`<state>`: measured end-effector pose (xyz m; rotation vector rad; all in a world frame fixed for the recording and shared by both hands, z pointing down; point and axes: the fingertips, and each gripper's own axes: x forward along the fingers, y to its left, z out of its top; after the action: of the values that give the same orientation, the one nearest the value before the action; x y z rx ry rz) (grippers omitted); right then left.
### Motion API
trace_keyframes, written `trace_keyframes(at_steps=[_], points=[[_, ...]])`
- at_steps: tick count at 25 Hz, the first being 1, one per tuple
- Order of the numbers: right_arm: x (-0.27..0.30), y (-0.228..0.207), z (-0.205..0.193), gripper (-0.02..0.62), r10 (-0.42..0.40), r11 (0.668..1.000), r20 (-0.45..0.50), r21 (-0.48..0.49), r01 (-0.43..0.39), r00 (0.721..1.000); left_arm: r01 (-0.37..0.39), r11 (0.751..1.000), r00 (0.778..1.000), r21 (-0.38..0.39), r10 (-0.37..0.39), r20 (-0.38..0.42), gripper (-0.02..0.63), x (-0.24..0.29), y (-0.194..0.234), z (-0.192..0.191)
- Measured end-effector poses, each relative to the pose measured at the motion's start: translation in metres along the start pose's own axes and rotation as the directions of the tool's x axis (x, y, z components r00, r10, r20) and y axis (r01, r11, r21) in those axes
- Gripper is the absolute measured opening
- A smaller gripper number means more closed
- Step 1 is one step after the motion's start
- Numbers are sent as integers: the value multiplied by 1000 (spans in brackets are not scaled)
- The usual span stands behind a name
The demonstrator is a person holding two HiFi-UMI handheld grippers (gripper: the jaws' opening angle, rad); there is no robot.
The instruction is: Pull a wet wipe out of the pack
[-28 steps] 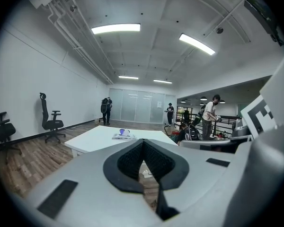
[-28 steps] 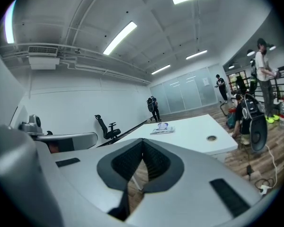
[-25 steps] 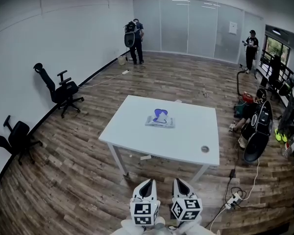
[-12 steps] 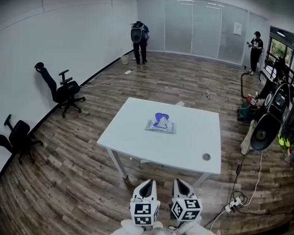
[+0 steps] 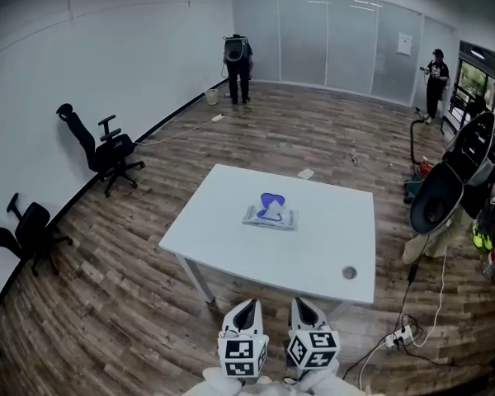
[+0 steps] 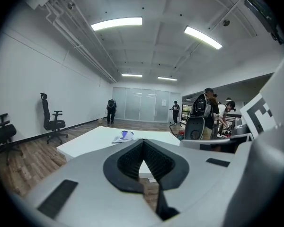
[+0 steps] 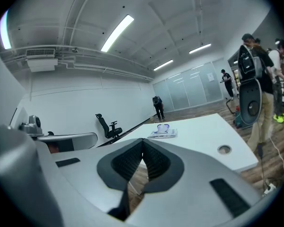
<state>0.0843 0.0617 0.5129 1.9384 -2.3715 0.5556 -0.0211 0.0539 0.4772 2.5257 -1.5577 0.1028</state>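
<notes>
Here, the left gripper (image 6: 143, 142) is being held with its jaws pressed together, their ribbed black pads meeting at the tip and nothing caught between them. The right gripper (image 7: 143, 142) is likewise clenched on nothing, its two pads touching along their length. In the head view both grippers are hanging side by side over the wooden floor (image 5: 107, 304), just short of the near edge of the white table (image 5: 231, 246) and pointing toward it, their marker cubes facing up.

The wet wipe pack (image 5: 270, 216) is lying flat around the middle of the tabletop, well apart from both grippers, with a blue flap (image 5: 271, 200) standing up on its top. A small round grommet (image 5: 349, 273) is sitting close to the near right corner of the tabletop.

Two black office chairs (image 5: 107, 148) are standing against the left wall. One person (image 5: 238, 58) is standing by the far glass partition, and another person (image 5: 436, 74) is standing off to the far right. A power strip (image 5: 400, 335) is lying on the floor past the table's near right corner.
</notes>
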Motion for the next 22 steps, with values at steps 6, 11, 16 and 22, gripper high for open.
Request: trace_keyframes(at_steps=[6, 11, 16, 22], points=[[16, -13, 4, 9, -1, 1000, -5, 4, 1, 1000, -1, 1000, 1000, 3, 1, 1, -3, 20, 0, 3], [21, -21, 4, 9, -16, 1000, -13, 19, 16, 1000, 1, 1000, 1000, 7, -1, -16, -3, 28, 1, 0], [27, -27, -2, 9, -30, 999, -24, 33, 31, 999, 5, 1000, 1000, 10, -5, -31, -3, 36, 4, -4], [35, -36, 4, 9, -44, 998, -12, 37, 45, 999, 18, 1000, 1000, 18, -18, -19, -3, 51, 4, 2]])
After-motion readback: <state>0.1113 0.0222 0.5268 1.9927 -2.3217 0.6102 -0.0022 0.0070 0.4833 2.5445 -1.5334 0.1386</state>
